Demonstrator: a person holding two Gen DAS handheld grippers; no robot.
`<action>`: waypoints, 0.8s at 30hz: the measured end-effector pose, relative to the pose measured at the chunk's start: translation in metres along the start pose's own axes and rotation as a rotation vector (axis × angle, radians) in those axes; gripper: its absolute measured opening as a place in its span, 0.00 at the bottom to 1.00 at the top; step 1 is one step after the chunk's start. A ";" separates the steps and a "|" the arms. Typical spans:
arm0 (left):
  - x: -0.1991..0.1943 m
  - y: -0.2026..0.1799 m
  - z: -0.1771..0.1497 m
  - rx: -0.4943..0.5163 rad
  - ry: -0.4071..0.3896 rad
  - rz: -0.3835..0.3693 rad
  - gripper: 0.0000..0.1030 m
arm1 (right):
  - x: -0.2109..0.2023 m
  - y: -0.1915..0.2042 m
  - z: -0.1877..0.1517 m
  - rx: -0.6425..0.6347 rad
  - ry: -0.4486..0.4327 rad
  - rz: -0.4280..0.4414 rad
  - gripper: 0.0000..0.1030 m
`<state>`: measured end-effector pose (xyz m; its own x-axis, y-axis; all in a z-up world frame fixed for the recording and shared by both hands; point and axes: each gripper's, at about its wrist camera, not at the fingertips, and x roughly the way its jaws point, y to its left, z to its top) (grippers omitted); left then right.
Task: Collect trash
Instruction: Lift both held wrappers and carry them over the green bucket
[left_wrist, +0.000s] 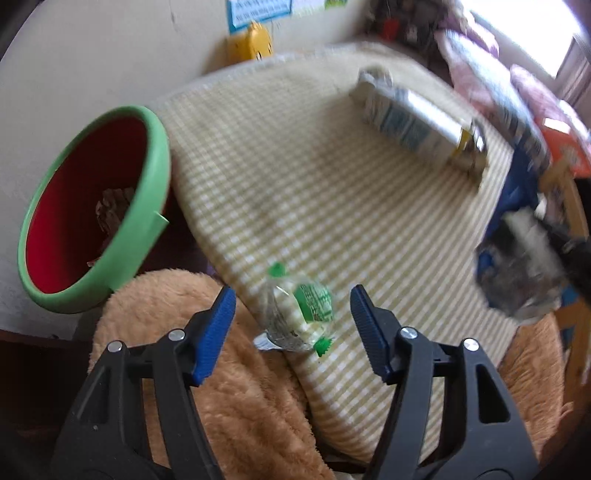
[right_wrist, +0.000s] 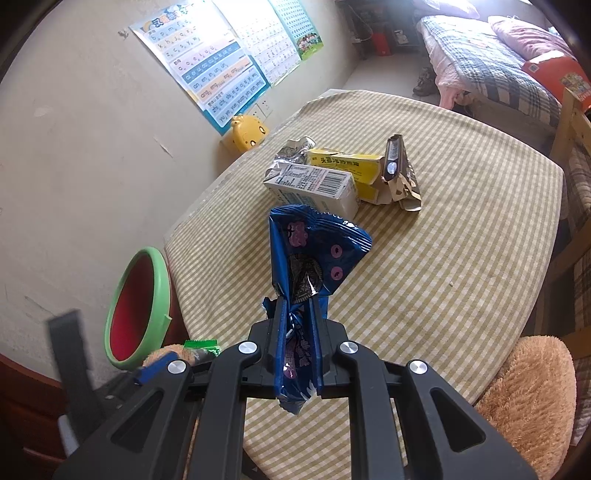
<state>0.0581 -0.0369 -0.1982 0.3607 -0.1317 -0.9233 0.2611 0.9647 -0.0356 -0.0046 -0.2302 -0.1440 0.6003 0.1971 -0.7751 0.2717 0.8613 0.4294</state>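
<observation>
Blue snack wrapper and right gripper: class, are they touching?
Touching. The right wrist view shows the right gripper with its jaws shut on the blue snack wrapper, whose crumpled lower end is pinched between the fingers.

I see a cream wall with posters, a checked table, a bed in bright daylight at the back, and furry tan cushions.

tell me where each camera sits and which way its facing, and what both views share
Left wrist: on the left tongs, looking steeply down at a clear green-label wrapper at the table edge; open blue-padded fingers show.
Right wrist: on the right tongs, facing across the table at cartons; shut on a blue snack bag.
Shared: the checked table, green-rimmed bin, cartons.
</observation>
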 end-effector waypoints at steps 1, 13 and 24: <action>0.008 -0.002 0.000 0.008 0.028 0.007 0.60 | 0.000 -0.002 0.000 0.007 0.001 0.002 0.11; 0.010 0.011 0.000 -0.060 0.030 -0.064 0.14 | -0.005 -0.001 0.001 0.009 -0.016 0.008 0.11; -0.063 0.011 0.016 -0.001 -0.258 -0.019 0.09 | -0.010 0.012 0.002 -0.022 -0.036 0.010 0.11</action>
<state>0.0528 -0.0219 -0.1346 0.5727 -0.2033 -0.7941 0.2688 0.9618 -0.0524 -0.0055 -0.2228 -0.1301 0.6300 0.1893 -0.7532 0.2490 0.8694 0.4268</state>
